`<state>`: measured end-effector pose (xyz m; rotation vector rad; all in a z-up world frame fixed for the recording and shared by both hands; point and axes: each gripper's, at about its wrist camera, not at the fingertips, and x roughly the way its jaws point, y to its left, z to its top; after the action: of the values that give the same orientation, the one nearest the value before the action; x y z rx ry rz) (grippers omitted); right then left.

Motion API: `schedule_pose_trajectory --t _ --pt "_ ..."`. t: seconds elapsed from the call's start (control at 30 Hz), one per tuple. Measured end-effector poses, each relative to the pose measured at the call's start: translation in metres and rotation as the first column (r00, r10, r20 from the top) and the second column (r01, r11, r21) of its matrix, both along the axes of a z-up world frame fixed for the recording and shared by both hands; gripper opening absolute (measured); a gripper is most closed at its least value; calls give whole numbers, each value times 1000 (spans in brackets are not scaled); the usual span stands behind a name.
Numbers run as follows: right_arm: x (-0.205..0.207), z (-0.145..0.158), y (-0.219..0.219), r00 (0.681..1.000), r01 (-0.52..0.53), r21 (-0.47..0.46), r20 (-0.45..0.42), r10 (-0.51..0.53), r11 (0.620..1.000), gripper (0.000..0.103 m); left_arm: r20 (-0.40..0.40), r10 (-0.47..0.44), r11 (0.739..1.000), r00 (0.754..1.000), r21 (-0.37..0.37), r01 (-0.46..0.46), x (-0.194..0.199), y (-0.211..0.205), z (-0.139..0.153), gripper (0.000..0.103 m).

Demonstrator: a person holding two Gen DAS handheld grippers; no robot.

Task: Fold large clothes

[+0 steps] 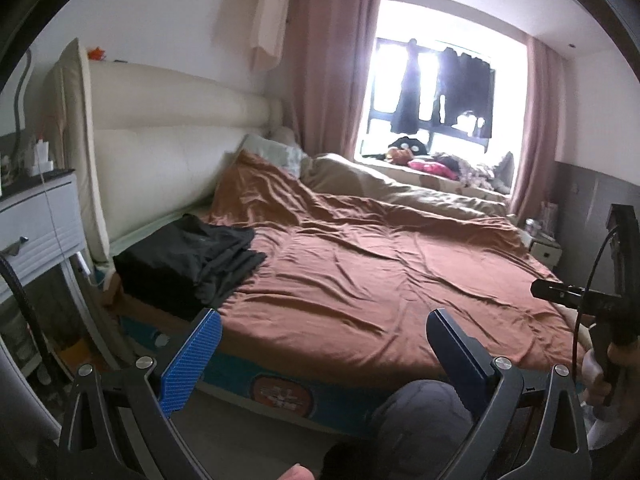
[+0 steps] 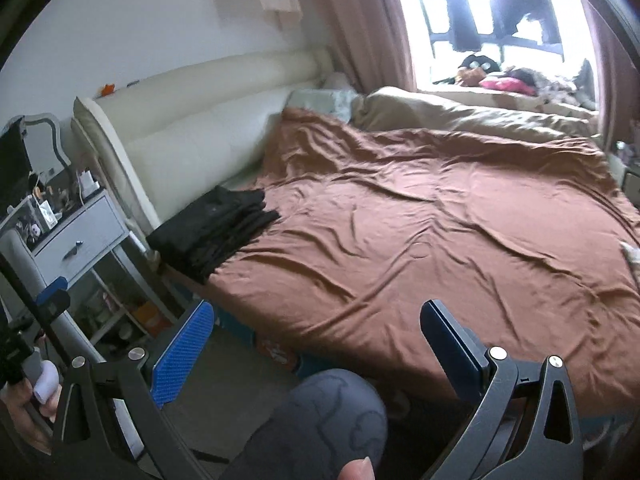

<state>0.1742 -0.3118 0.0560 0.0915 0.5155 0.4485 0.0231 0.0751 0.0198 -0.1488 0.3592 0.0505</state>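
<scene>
Big bed [image 1: 280,392] with a cream padded headboard [image 1: 168,120] along the left side. A wrinkly brown sheet [image 1: 380,272] covers most of it. At the near left corner, right by the headboard, there's a stack of folded black clothes [image 1: 188,256] sitting on the sheet, edges a bit fanned out. On the far side a beige duvet [image 1: 400,188] is bunched up toward the window, and a pale pillow [image 1: 276,152] pokes out next to it.
</scene>
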Motion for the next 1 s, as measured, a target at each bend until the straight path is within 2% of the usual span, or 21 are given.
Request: schedule_pose_trajectory --t 0.3,0.53,0.73,1.0 --pt "-78 -10 -27 996 51 2 73 -51 999 103 16 -18 1000 1000 -1 18 -39 -26 0 103" --pt "-112 -32 -36 991 76 2 108 -76 997 103 41 -28 1000 999 5 28 -67 -36 -6 103" --pt "-117 -47 -38 991 90 25 97 -92 996 103 38 -43 999 998 4 43 -72 -42 -15 103" --pt "-121 -51 -37 990 100 22 98 -101 995 103 39 -57 998 998 13 57 -72 -51 -18 103"
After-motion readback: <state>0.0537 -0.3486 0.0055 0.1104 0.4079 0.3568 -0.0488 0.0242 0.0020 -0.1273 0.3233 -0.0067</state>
